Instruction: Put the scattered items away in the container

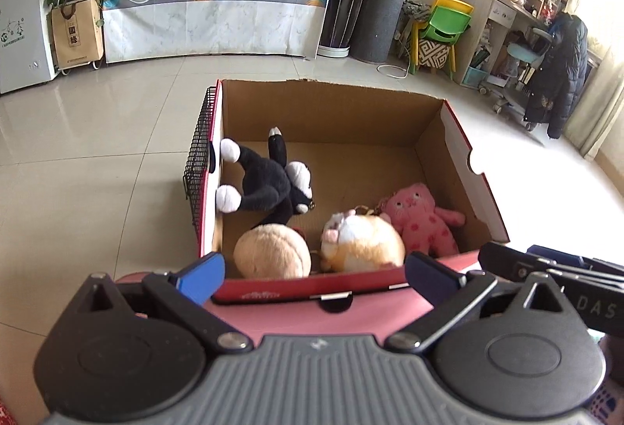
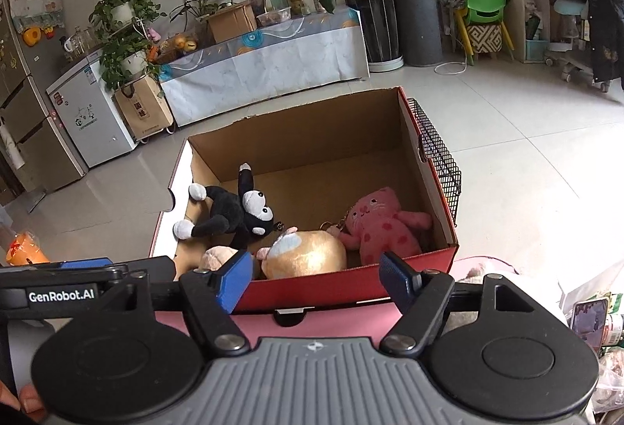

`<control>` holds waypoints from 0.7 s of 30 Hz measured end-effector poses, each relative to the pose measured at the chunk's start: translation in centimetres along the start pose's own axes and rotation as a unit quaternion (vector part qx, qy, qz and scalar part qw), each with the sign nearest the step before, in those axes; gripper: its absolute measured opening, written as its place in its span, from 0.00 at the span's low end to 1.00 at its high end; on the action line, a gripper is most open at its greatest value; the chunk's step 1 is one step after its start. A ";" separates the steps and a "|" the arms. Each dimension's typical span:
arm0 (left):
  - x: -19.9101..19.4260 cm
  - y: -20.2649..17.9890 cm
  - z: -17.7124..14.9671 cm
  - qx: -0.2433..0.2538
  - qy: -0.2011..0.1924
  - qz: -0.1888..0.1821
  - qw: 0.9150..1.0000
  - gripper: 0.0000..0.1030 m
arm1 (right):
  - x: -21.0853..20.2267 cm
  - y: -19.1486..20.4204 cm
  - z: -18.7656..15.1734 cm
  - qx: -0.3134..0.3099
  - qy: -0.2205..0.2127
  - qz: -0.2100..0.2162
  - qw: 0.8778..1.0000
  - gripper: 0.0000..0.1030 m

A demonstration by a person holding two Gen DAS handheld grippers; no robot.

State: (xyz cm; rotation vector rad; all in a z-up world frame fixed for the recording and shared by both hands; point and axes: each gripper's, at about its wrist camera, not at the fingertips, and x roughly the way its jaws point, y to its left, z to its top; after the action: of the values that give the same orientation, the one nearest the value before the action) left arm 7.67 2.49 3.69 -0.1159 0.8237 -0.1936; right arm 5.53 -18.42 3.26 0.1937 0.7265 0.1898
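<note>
Box [image 2: 351,269], peach plush [image 2: 218,257] half hidden behind tongs [image 2: 316,278]

Readable lettering — two spots only

"GenRobot.AI" in white on the left gripper [image 2: 62,295], seen from the right wrist; "DAS" on the right gripper [image 1: 594,308] — other labels too small to read.

Left gripper [image 1: 314,271] and right gripper [image 2: 314,276] jaws apart, empty
</note>
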 end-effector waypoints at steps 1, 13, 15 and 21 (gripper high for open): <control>0.4 0.0 0.3 -0.001 0.000 -0.002 1.000 1.00 | 0.4 -0.2 0.3 0.004 0.002 0.001 1.000 0.71; 4.3 1.4 3.0 -0.024 0.028 -0.037 0.999 0.99 | 5.2 -0.5 1.8 0.010 0.035 0.008 0.999 0.71; 4.8 2.0 3.3 -0.038 0.036 -0.045 0.998 0.99 | 5.6 -0.4 1.9 -0.001 0.040 0.006 0.999 0.71; 6.1 3.5 3.7 -0.071 0.055 -0.059 0.994 1.00 | 7.7 -0.5 1.9 -0.006 0.067 0.005 0.998 0.71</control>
State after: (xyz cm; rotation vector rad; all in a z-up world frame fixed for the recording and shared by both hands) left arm 14.88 4.72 1.19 -0.2904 0.9403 -0.2553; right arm 12.52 -17.31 -0.39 0.1742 0.8575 0.2181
